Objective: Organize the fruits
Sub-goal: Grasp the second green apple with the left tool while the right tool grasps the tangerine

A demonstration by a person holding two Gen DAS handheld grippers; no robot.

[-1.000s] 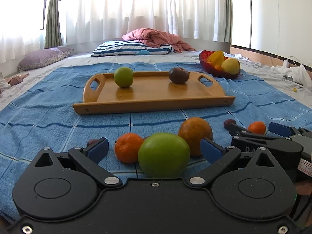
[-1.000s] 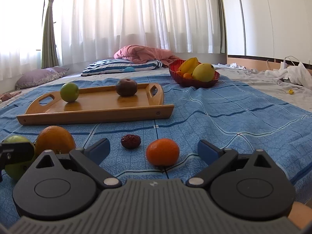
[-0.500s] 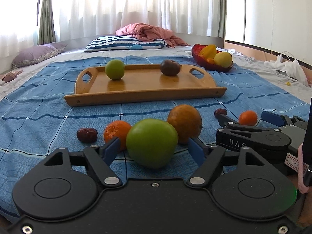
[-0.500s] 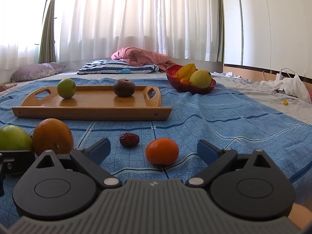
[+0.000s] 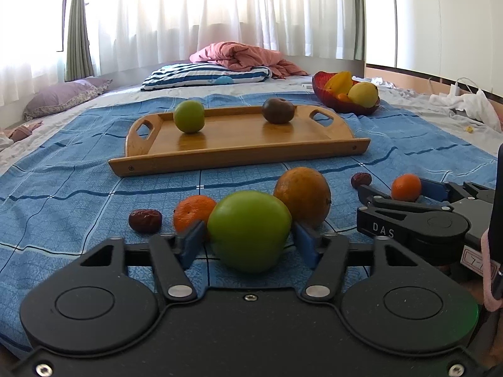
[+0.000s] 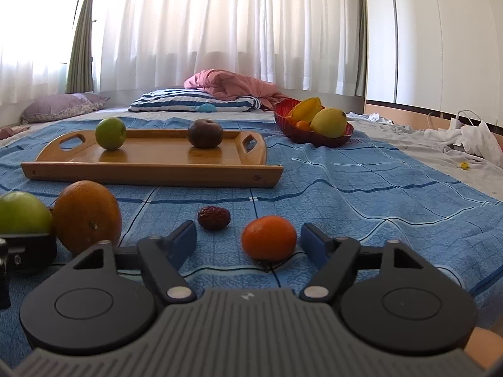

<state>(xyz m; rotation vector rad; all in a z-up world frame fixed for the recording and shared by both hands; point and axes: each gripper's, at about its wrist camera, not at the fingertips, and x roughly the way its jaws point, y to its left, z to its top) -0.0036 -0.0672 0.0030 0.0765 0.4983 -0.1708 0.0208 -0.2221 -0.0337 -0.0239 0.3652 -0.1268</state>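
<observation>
1. Currently the left gripper (image 5: 248, 242) has just been closing, its blue pads against the green apple (image 5: 249, 231), evidently for a lift toward the wooden tray (image 5: 239, 157).
2. The right gripper (image 6: 248, 245) has just been closing around the small tangerine (image 6: 268, 238); a gap remains, nothing grasped.
3. Both fruits rest near the blue bedspread's (image 6: 361, 188) front edge, in a curtained bedroom.

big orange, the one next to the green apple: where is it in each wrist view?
Left wrist: big orange, right of centre, just behind and right of the green apple.
Right wrist: big orange, lower left, apple at the left edge beside it.
Shared landmark: wooden tray, behind the orange in both.
</observation>
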